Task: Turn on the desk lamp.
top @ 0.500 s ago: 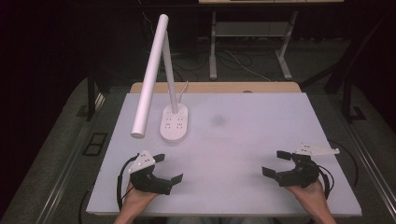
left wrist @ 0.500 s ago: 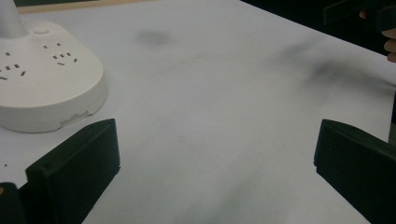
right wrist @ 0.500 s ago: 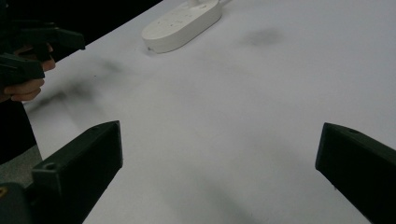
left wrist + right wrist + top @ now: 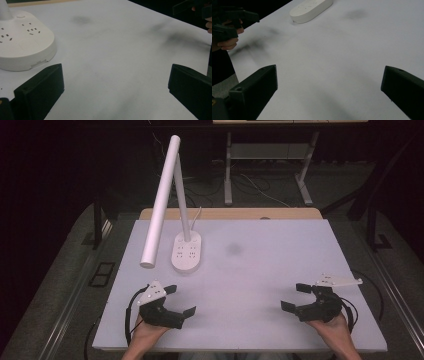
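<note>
White lamp [image 4: 170,210], socketed oval base.

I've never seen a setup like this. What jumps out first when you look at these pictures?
First, the tall white desk lamp at the far left of the pale table, its long tube head slanting down over an oval base dotted with power sockets. Then the two black grippers near the front edge: the left gripper and the right gripper, each held in a person's hand, jaws wide open and pointing inward.
</note>
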`<state>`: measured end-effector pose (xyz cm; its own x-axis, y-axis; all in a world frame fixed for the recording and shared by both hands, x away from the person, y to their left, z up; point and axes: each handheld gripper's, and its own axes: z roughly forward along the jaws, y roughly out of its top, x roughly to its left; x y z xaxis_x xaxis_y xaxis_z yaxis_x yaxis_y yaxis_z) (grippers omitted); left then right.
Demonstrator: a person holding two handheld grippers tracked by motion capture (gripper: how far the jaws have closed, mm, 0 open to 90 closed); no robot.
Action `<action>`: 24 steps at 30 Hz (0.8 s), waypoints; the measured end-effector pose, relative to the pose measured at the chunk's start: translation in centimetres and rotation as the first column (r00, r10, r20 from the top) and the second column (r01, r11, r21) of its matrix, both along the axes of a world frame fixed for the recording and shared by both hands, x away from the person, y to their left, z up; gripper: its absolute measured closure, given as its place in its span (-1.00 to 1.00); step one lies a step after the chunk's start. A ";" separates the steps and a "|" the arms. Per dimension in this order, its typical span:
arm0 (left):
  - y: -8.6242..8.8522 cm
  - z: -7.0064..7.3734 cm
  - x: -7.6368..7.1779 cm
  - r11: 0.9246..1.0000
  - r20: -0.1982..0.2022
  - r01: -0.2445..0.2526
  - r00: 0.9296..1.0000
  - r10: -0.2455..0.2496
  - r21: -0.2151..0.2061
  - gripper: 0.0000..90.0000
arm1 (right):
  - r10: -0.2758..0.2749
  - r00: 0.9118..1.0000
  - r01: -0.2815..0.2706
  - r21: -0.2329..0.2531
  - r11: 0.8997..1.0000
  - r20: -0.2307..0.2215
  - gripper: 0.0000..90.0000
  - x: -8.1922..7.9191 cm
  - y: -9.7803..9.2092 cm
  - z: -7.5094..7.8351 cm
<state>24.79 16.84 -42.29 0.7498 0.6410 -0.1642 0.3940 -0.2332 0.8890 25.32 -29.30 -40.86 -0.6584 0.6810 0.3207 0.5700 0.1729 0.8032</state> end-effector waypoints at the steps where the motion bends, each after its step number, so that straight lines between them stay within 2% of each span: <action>1: 0.0 0.0 0.0 1.000 0.000 0.001 1.000 -0.001 0.000 -1.00 | 0.001 1.000 -0.001 -0.005 1.000 0.005 -0.99 0.0 0.0 0.0; 15: -0.1 0.0 0.0 1.000 -0.003 0.007 1.000 -0.007 -0.005 -1.00 | 0.015 1.000 -0.015 -0.025 1.000 -0.007 -0.99 0.1 0.3 0.4; 24: -0.3 -0.2 0.0 1.000 -0.011 0.024 1.000 -0.024 -0.003 -1.00 | 0.029 0.999 -0.030 -0.068 0.997 -0.017 -0.99 0.5 0.8 0.9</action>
